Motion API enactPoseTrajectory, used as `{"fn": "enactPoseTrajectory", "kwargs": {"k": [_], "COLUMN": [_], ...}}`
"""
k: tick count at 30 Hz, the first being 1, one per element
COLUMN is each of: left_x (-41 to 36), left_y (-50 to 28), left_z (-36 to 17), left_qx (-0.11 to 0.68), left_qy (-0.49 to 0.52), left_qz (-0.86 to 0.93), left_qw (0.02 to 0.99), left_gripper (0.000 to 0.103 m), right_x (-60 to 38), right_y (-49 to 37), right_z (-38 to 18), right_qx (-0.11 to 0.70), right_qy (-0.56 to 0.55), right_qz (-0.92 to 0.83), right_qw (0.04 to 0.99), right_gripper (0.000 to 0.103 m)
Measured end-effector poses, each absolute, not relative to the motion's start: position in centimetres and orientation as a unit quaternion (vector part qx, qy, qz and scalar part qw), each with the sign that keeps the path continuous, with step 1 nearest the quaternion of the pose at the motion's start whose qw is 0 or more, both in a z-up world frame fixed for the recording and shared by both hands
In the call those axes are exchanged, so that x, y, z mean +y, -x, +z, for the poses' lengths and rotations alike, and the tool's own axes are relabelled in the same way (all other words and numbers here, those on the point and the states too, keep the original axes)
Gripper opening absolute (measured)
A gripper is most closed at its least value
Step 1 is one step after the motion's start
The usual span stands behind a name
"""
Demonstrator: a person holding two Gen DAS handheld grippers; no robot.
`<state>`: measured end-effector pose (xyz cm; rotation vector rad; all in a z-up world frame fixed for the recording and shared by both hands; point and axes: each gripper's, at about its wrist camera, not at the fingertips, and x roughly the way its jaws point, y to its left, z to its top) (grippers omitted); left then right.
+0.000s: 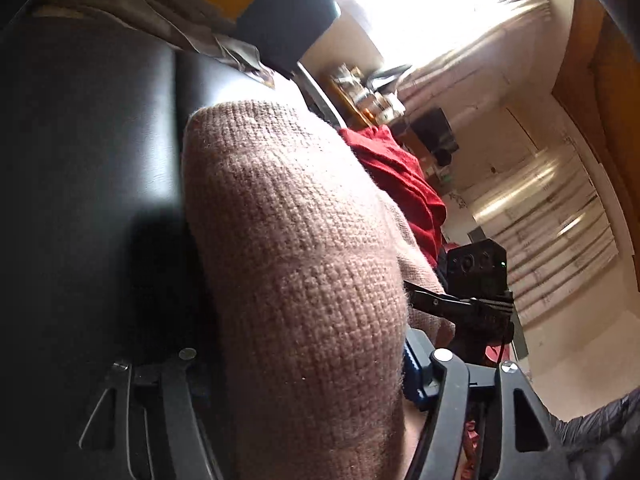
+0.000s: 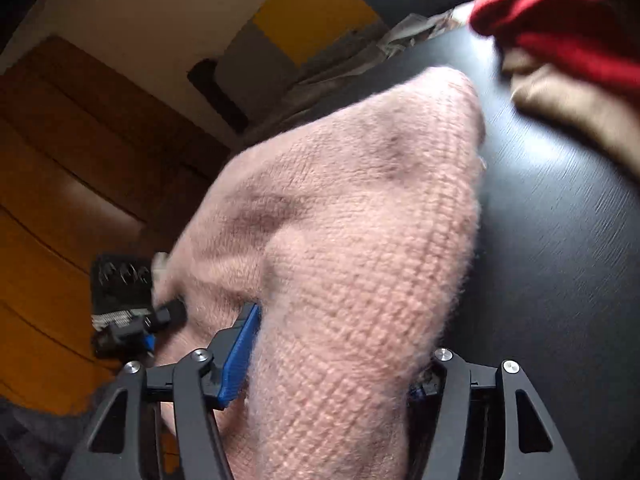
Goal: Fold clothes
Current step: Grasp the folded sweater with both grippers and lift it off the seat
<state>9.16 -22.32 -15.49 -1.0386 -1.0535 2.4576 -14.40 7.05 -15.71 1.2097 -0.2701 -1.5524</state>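
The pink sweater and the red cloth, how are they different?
The pink sweater is fuzzy, chunky knit; the red cloth looks smoother. The pink sweater sits between both grippers' fingers; the red cloth lies farther back, untouched. Both rest on the dark table.

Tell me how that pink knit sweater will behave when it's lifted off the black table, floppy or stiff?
Probably floppy: the pink sweater bunches into soft humps between the fingers of the right gripper. Its fuzzy, chunky knit should grip the pads rather than slip. It looks bulky yet likely light, and may sag or drag on the table.
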Motion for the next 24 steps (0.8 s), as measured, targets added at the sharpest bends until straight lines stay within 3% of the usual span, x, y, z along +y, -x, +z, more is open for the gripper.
{"fn": "enactPoseTrajectory", "kwargs": {"k": [3, 7, 10, 20, 24], "left_x": [-23.3, -25.8, -28.0, -38.9, -44.2], "left_y": [-13.6, -20.4, -25.1, -39.5, -42.9], "left_z": [-14.7, -12.6, -10.9, -3.1, -2.9], "left_qx": [-0.371, -0.381, -0.391, -0.337, -0.340], "left_qy": [0.337, 0.283, 0.236, 0.057, 0.000], "left_qz": [0.859, 0.877, 0.889, 0.928, 0.914], "left_qw": [0.110, 0.075, 0.040, -0.145, -0.222], "left_gripper": [0.065, 0.063, 0.062, 0.062, 0.063], "right_x": [4.6, -0.9, -6.2, -31.0, -40.6], "right_y": [11.5, 7.3, 3.8, -8.7, -13.4], "right_z": [-15.8, -15.7, -14.6, -5.5, -1.8], "right_qx": [-0.100, -0.084, -0.070, -0.002, 0.041], "right_qy": [-0.518, -0.532, -0.527, -0.450, -0.411], "right_qz": [-0.629, -0.578, -0.537, -0.396, -0.368], "right_qw": [0.571, 0.614, 0.655, 0.800, 0.833], "right_gripper": [0.060, 0.046, 0.041, 0.041, 0.041]}}
